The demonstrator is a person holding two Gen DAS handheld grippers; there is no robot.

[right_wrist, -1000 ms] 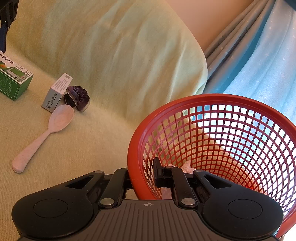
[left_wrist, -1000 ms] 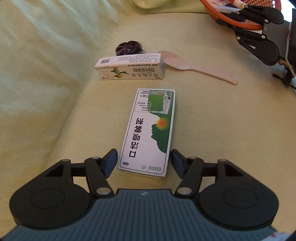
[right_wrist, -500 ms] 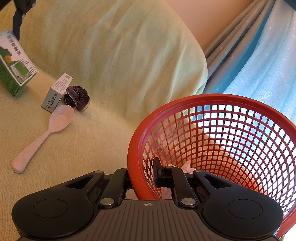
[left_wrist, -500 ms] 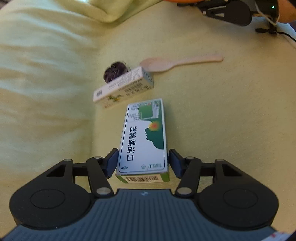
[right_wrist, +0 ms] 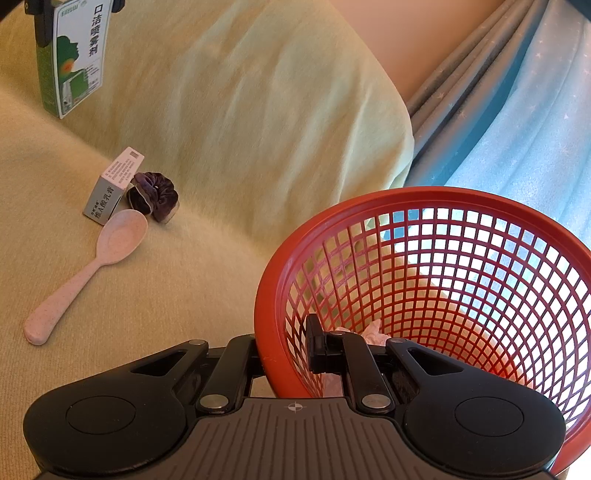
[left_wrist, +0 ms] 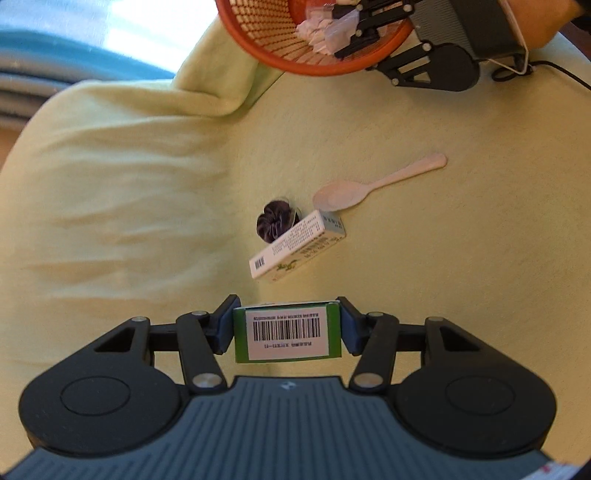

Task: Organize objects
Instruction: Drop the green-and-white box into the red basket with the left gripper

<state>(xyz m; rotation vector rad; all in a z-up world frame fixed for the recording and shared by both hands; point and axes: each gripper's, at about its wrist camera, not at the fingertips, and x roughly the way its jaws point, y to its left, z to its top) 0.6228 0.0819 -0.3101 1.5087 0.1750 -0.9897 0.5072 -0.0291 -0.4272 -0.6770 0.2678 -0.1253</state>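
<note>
The left gripper (left_wrist: 287, 334) is closing its jaws on a green-and-white medicine box (left_wrist: 287, 336), the blue pads (left_wrist: 222, 328) pressing on its two sides, and the box is hanging upright in the air above the yellow-green sofa cover (left_wrist: 461, 258), its barcoded end facing the camera. Below it, a smaller white ointment box (left_wrist: 295, 245) is lying on the cover, touching a dark purple scrunchie (left_wrist: 275, 221) on one side, with the bowl of a pale pink spoon (left_wrist: 364, 188) just beside its end. The right gripper (right_wrist: 286, 350) is pinching the rim of a red mesh basket (right_wrist: 461, 280), one finger inside and one outside the wall, with crumpled white paper (left_wrist: 325, 29) sitting in the basket's bottom. A blue curtain (right_wrist: 517, 122) is hanging behind the basket.
</note>
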